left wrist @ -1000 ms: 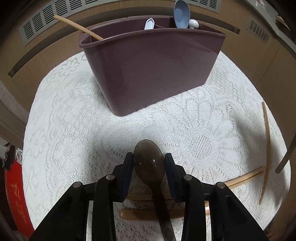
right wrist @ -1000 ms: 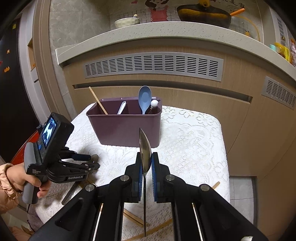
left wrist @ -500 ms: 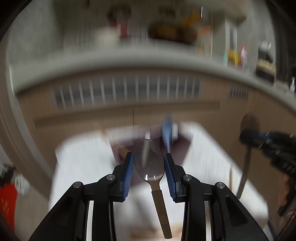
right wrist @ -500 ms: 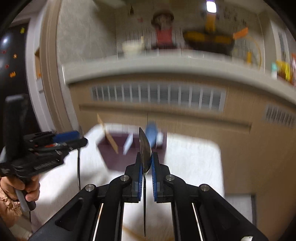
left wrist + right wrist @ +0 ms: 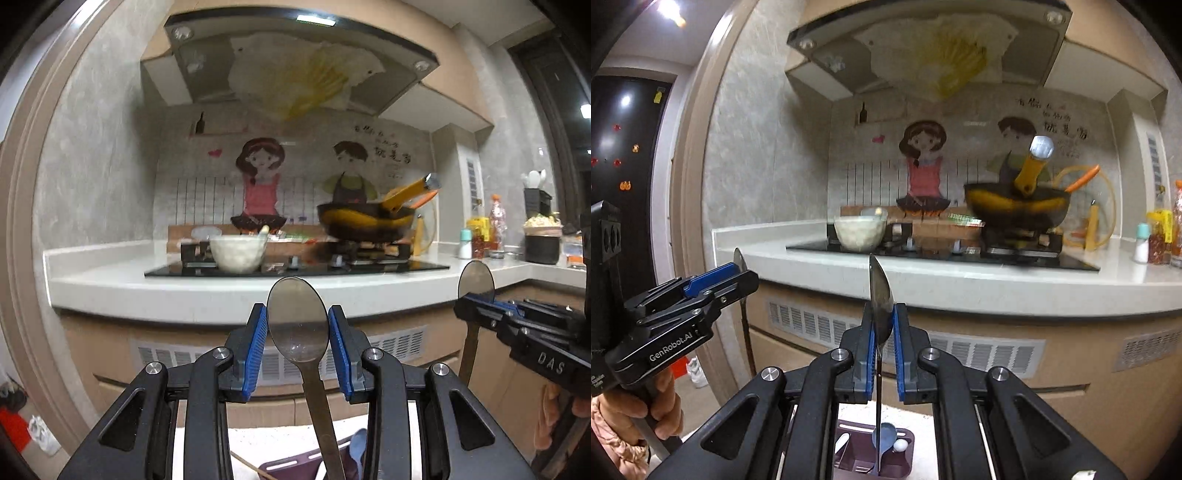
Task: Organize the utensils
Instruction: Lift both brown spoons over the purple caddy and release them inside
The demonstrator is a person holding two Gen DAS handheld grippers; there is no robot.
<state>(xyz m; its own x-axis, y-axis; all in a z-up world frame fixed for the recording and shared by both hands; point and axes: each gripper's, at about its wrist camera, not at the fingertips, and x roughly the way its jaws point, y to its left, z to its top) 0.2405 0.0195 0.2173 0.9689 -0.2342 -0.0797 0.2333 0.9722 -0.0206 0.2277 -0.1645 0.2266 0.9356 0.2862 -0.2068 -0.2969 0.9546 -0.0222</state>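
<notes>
Blue-padded jaws of our left gripper clamp the bowl of a polished steel spoon, handle hanging down. Our right gripper has its jaws closed edge-on against a second steel spoon, handle pointing down. Both are raised above the purple plastic utensil caddy, which holds a pale blue plastic spoon and stands on the white lace-covered surface.

Left tool reads "GenRobot.AI" — right tool, "DAS".
</notes>
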